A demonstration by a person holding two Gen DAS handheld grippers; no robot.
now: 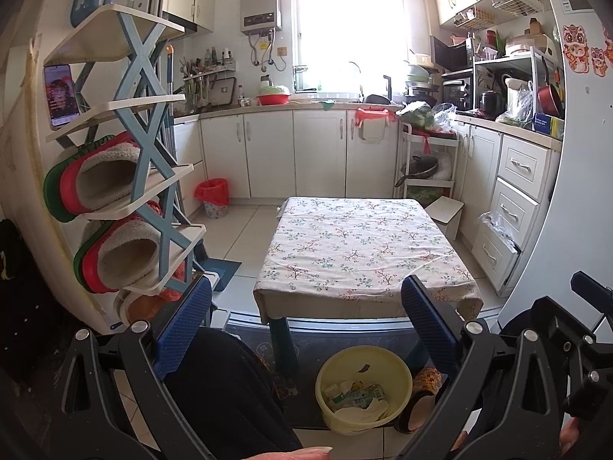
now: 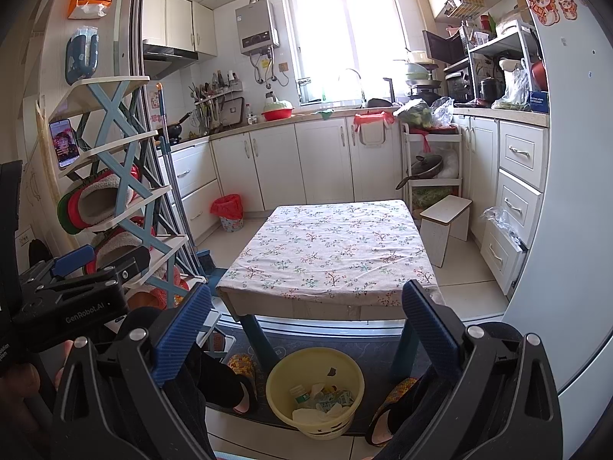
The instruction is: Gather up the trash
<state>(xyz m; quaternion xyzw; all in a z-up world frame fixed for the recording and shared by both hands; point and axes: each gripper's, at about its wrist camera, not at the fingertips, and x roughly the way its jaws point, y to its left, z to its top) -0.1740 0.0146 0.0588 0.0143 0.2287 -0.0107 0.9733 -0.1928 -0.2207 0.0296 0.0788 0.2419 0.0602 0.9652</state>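
Both pairs of fingers stand spread wide, holding nothing: left gripper (image 1: 306, 314), right gripper (image 2: 306, 318). Trash (image 2: 322, 402), a small bottle, wrappers and crumpled paper, lies in a yellow bucket (image 2: 276, 387) on the floor at 6 o'clock, below and between the fingertips, touching neither. A cloth-covered counter (image 2: 329, 253) at 12 o'clock is bare on top. A shoe rack (image 1: 153, 161) crowds 9 o'clock; drawers (image 2: 517, 199) line 3 o'clock. A red-lined bin (image 2: 230, 211) stands at 11 o'clock.

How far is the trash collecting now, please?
Done: trash, including a bottle and wrappers, lies in the yellow basin, and the table top shows no litter. In hand: nothing; left gripper and right gripper are open. Nothing left visible.
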